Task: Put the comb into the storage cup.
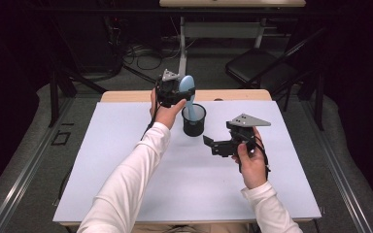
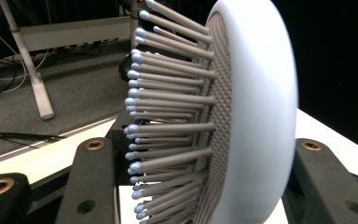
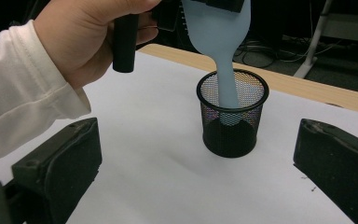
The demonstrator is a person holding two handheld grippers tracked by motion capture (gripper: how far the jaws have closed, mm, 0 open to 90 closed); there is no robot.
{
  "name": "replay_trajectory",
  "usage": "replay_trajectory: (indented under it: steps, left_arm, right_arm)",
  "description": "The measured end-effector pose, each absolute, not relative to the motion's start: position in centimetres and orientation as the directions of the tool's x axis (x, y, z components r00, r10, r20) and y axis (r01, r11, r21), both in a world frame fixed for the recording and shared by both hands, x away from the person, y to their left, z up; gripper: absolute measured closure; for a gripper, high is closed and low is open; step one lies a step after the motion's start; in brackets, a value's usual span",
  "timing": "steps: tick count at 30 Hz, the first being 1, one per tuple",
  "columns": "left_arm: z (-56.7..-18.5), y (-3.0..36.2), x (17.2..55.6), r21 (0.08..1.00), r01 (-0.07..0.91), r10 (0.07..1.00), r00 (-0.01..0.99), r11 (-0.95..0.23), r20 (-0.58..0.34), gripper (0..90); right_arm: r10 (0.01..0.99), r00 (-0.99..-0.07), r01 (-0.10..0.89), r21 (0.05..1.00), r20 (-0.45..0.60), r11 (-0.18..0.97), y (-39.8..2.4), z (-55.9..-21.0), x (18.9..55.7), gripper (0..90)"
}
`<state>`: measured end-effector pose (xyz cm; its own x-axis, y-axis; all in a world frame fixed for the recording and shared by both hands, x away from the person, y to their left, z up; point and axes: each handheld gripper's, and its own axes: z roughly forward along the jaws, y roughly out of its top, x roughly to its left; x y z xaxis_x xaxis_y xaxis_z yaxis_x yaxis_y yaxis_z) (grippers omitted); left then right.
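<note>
At the far middle of the white table (image 1: 126,184), a black mesh cup (image 1: 194,121) stands upright, and a pale blue hairbrush (image 1: 188,90) rises out of it. The brush's handle reaches down inside the cup while its wide head stays above the rim, tilted a little. The left gripper (image 1: 172,90) is clamped on the head of the brush, held just above and to the left of the cup by the left hand (image 1: 164,114) in a white sleeve. In the left gripper view the head sits between the two black jaws, its rounded back against the right jaw and its grey bristles with pale tips pointing left towards the other jaw.

The right gripper (image 1: 212,145) hovers over the table to the right of the cup and nearer than it, apart from it, held by the right hand (image 1: 251,162). Its jaws stand wide apart with nothing between them; in the right gripper view they frame the cup (image 3: 232,116) and the brush handle (image 3: 226,74) going into it. Beyond the far edge of the table are a carpeted floor, cables and a folding chair (image 1: 260,65).
</note>
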<state>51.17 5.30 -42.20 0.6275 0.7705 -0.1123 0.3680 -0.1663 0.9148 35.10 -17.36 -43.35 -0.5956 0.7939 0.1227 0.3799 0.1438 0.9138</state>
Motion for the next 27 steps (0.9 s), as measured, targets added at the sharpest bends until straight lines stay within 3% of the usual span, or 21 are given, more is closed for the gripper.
replay_trajectory:
  steps: [27]
  left_arm:
    - [-43.7,5.1,51.5,0.907,0.380,0.778,0.620,-0.183,-0.103,47.8]
  right_arm:
    - [0.795,-0.594,0.382,0.913,0.125,0.142,-17.4,-43.3,35.1,0.4]
